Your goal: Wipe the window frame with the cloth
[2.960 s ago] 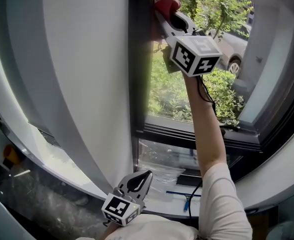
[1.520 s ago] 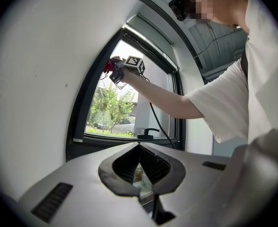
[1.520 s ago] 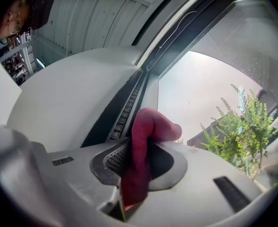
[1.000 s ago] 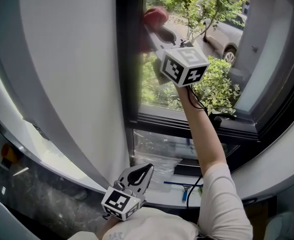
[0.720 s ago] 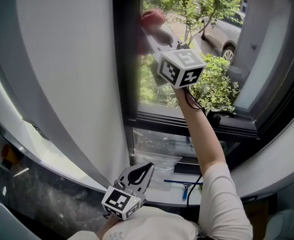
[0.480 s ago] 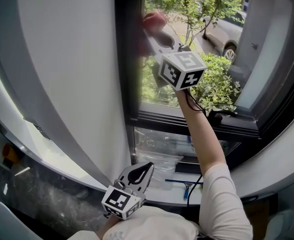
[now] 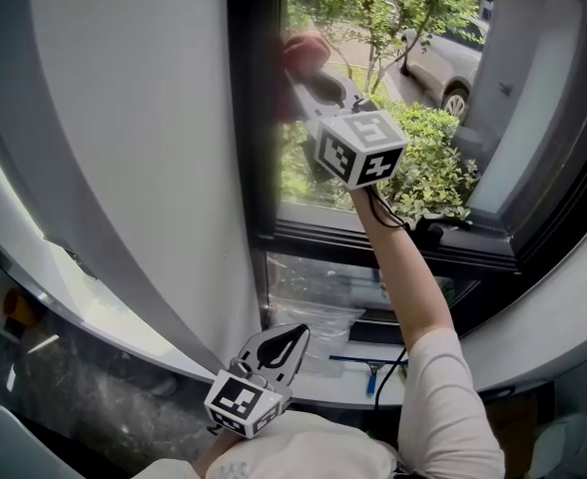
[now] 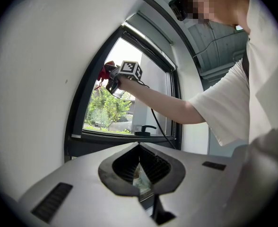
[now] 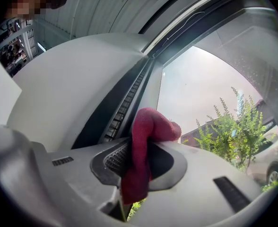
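While the right hand-held gripper (image 9: pixel 146 150) pinches it, the red cloth (image 9: pixel 153 124) bunches against the window frame (image 9: pixel 122 105).

Ledge: white sill (image 7: pixel 323 395) beneath the dark window frame (image 7: pixel 373 250)
On the ledge: crumpled clear plastic (image 7: pixel 318 329); a thin blue-handled tool (image 7: pixel 358 359) just right of it; a flat dark item (image 7: pixel 373 333) above the tool, kind unclear
Lower-left surface: dark speckled top (image 7: pixel 84 402); a small orange thing (image 7: pixel 16 307) near its edge, too blurred to name
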`<state>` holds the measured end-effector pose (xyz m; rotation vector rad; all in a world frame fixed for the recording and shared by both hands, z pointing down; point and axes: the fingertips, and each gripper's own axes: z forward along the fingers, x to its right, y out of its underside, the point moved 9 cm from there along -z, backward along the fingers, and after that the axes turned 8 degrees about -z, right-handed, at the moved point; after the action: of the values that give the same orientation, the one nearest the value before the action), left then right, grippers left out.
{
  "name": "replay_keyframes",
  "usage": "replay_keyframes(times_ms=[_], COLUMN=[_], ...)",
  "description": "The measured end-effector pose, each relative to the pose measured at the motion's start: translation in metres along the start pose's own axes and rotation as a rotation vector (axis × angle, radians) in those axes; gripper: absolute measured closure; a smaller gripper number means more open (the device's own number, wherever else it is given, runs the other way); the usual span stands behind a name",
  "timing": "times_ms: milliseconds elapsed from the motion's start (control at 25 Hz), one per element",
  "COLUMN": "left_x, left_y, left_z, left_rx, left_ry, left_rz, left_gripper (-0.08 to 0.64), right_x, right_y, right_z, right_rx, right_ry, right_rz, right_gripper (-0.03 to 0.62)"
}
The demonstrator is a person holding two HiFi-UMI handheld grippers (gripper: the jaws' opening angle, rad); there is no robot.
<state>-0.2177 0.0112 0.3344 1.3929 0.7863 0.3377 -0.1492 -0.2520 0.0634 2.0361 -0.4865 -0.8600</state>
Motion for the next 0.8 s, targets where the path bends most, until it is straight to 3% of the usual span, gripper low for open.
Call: replay_keyframes(times_ms=[800], left_x=[0.004], left_y=[0.006], left_z=[0.014], left_rx=[-0.04], left_ry=[-0.034], left_rz=[-0.018], left_gripper=[0.552], right_x=[-0.004], right_y=[0.016], right_z=[-0.007], right_rx=[-0.048], right_ry=[-0.039], right_rz=[0.026], right_gripper=[0.508])
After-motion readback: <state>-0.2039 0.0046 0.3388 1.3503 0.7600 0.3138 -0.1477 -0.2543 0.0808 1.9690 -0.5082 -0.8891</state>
